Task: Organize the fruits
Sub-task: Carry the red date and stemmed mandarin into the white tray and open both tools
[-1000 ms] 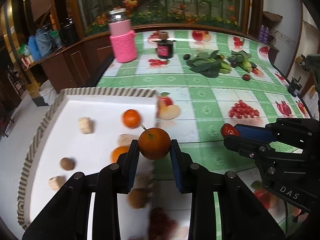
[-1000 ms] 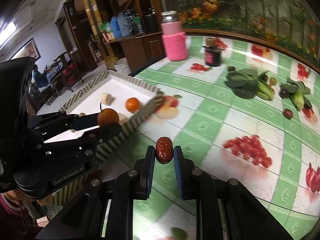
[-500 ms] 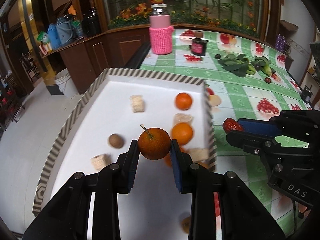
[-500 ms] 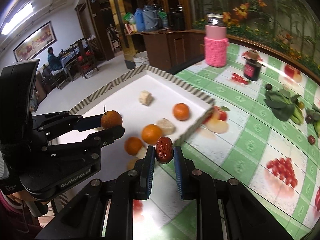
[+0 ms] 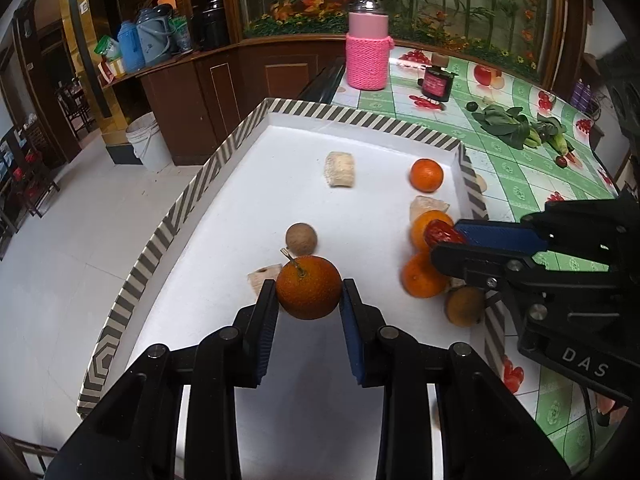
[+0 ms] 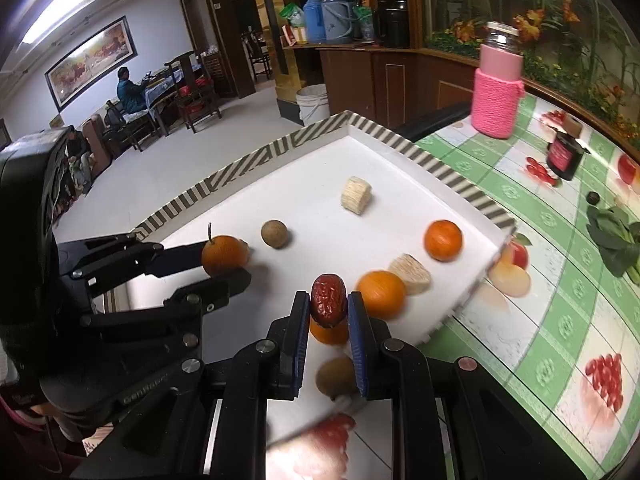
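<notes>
The left tongs (image 5: 308, 294) are clamped on a stemmed orange (image 5: 308, 287), their blue pads pressing its two sides, and hold it above the white floor of the striped-rim tray (image 5: 192, 196). The right tongs (image 6: 329, 312) are clamped on a wrinkled red date (image 6: 329, 300), held upright between the pads over the tray's near right part.

In the left wrist view, a brown round fruit (image 5: 301, 239) lies just beyond the held orange at about 12 o'clock, and a pale cut chunk (image 5: 264, 276) sits just to its 9 o'clock. A ribbed pale piece (image 5: 340, 169) rests further in, toward 12 o'clock. A tangerine (image 5: 426, 175) lies close to the tray's right wall at 2 o'clock. Two more oranges (image 5: 422, 280) lie close together at 3 o'clock, near a pale wedge (image 5: 426, 206) and another brown fruit (image 5: 464, 306).

The tray sits on a bench (image 6: 560, 280) covered in a green checked fruit-print cloth. At the bench's far end, toward 1 o'clock, stands a bottle in a pink knitted sleeve (image 5: 367, 60), with a small dark jar (image 5: 436, 84) beside it and leafy greens (image 5: 508, 128) further right.
</notes>
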The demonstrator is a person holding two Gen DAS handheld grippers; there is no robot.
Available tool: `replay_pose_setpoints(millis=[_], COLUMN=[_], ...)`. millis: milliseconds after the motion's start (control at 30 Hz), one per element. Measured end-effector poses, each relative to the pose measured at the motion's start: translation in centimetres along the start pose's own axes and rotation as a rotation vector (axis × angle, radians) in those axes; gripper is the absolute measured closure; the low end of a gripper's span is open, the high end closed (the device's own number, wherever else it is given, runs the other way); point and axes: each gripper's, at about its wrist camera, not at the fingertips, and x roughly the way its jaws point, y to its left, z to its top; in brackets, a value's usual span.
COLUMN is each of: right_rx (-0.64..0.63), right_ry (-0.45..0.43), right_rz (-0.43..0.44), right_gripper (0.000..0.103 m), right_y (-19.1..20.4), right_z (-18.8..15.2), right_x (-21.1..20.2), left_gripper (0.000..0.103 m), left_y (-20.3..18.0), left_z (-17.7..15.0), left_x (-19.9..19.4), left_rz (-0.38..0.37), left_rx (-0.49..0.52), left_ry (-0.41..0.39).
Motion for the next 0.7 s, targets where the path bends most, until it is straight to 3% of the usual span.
replay_pose_setpoints(millis=[700], right_rx=[-0.007], right_ry=[0.069], right_rz=[0.016], right_gripper=[0.084], right_y=[-0.2], right_z=[2.3], right_x=[4.7], left_gripper=[0.074], left_y=[-0.2], left_z=[-0.2], left_x=[0.4], left_rz=[0.010], left_rx=[0.022], left_ry=[-0.015])
